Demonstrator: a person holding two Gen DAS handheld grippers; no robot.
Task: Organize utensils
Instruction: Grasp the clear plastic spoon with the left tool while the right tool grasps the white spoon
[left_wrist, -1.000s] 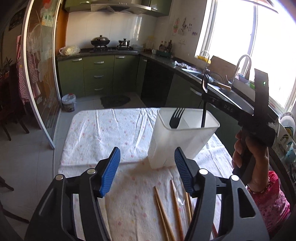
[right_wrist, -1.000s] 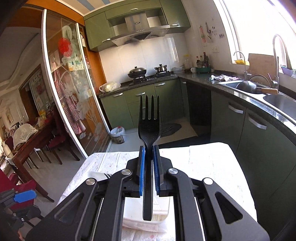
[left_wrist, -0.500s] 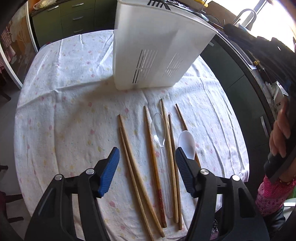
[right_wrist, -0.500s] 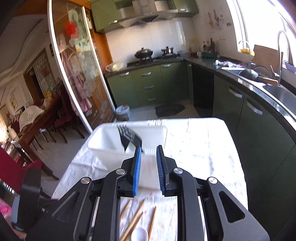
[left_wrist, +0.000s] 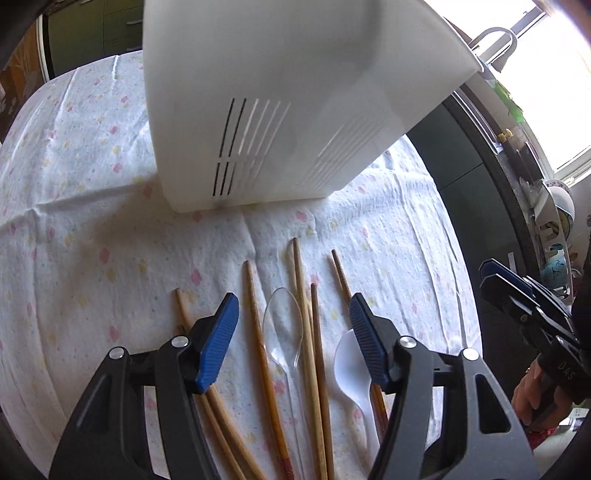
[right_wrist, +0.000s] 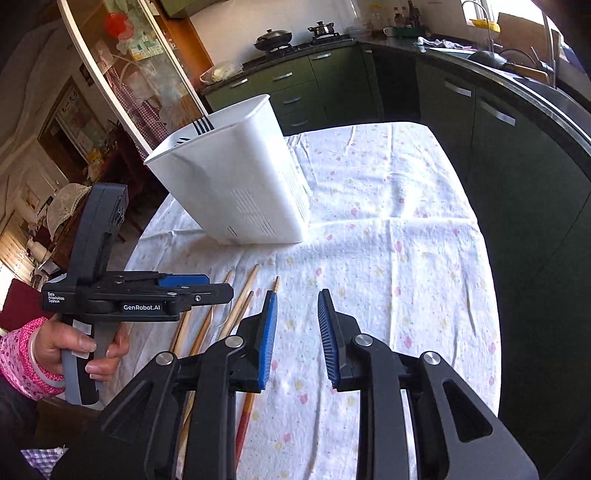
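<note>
A white slotted utensil holder stands on the flowered tablecloth; it also shows in the right wrist view, with black fork tines sticking out of its top. Several wooden chopsticks, a clear plastic spoon and a white plastic spoon lie on the cloth in front of it. My left gripper is open, low over the clear spoon and chopsticks. My right gripper is open and empty above the cloth, right of the chopsticks.
The tablecloth covers a table whose right edge faces dark green cabinets and a counter with a sink. A glass sliding door and a dining room lie to the left.
My right gripper let the black fork go into the holder, opened wider and drew back and down. My left gripper dropped from facing the holder to just above the chopsticks and spoons.
</note>
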